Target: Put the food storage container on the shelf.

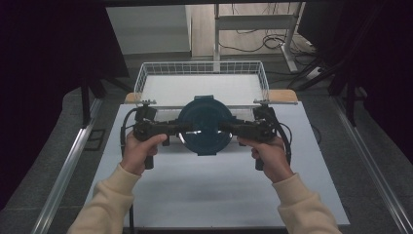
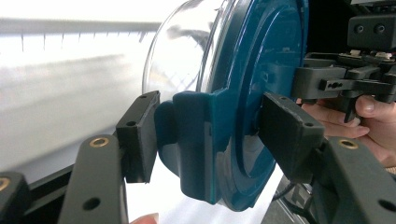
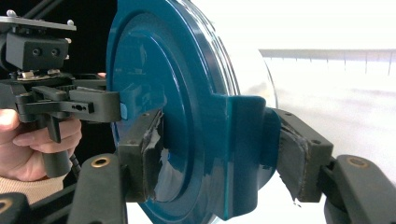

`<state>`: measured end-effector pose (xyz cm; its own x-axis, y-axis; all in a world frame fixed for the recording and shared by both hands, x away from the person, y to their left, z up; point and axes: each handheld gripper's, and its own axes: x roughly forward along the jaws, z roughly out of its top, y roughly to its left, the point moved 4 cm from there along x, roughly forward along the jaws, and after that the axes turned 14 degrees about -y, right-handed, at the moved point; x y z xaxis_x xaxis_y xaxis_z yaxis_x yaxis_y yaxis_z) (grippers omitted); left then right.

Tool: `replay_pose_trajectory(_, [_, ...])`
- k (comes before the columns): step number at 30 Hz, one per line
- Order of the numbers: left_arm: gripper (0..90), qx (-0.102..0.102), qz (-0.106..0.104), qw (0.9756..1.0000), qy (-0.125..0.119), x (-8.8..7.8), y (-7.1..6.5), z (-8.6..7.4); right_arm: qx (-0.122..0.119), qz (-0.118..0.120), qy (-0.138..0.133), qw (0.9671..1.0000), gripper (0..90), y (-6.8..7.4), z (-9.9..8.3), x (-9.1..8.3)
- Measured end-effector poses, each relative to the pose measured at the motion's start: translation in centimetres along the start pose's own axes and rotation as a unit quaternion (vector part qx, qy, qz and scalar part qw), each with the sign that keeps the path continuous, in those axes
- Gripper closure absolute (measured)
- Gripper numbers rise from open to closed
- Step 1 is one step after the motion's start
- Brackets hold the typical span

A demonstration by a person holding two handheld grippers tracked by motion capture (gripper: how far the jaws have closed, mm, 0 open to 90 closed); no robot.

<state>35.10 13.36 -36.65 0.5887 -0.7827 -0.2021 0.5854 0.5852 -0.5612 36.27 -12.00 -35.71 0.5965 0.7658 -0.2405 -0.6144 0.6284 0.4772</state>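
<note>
Nearest the high camera, two cream sleeves come in from the near edge, and the person's left hand point(image 1: 139, 150) and right hand point(image 1: 269, 155) each grasp a black tool above the pale grey bench point(image 1: 204, 195). The left hand-held gripper point(image 1: 174, 128) points right and the right hand-held gripper point(image 1: 229, 127) points left, so they meet from opposite sides on a round dark-teal plastic container with a clear dome-shaped body point(image 1: 204, 126), which hangs between them over the far half of the bench, just near of a white wire basket point(image 1: 202, 68) at the far edge. In the left gripper view, the left hand-held gripper point(image 2: 210, 128) pinches a teal latch tab on the container point(image 2: 233, 93), one pad on the tab's dome side and the other against the flat teal face. In the right gripper view, the right hand-held gripper point(image 3: 217, 149) clamps the opposite tab of the container point(image 3: 187, 107) the same way, its worn pads pressed onto the plastic. The container stands on edge, its clear dome facing the far side.
</note>
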Motion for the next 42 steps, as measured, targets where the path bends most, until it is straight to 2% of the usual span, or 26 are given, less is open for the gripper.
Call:
replay_pose_trajectory(5, [40.5,0.005,0.002,1.0,-0.003,0.4,-0.1,3.0,-0.002,0.002,-0.011,0.9999,37.8,0.2,2.6,0.7])
replay_pose_trajectory(10, [40.4,0.017,0.009,0.9997,-0.012,1.0,0.1,6.0,-0.006,0.013,-0.023,0.9996,37.9,-0.1,5.5,1.8])
replay_pose_trajectory(14, [40.4,0.006,0.003,0.9999,-0.012,1.8,1.0,8.2,-0.013,0.009,-0.024,0.9996,37.9,-0.4,7.7,2.9])
replay_pose_trajectory(17, [40.4,0.004,0.002,0.9999,-0.01,2.3,1.7,9.1,-0.014,0.006,-0.021,0.9997,37.8,-0.8,8.8,3.7])
replay_pose_trajectory(26, [40.4,-0.01,0.003,0.9999,-0.003,3.4,2.9,10.3,-0.008,0.003,-0.013,0.9999,37.8,-2.0,10.1,5.1])
replay_pose_trajectory(32, [40.4,-0.024,0.01,0.9997,0.004,4.4,4.3,10.2,0.015,-0.002,-0.006,0.9999,37.6,-3.1,10.0,6.2])
replay_pose_trajectory(37, [40.2,-0.047,0.021,0.9987,0.006,5.4,5.4,10.0,0.041,-0.015,0.014,0.999,35.8,-4.6,9.4,7.3])
replay_pose_trajectory(39, [40.3,-0.052,0.02,0.9984,0.009,5.6,5.9,10.2,0.052,-0.017,0.006,0.9985,35.9,-4.9,9.5,7.5])
replay_pose_trajectory(42, [40.1,-0.079,0.016,0.9967,0.007,6.0,6.6,10.3,0.065,-0.026,0.002,0.9975,35.9,-5.1,9.6,7.8])
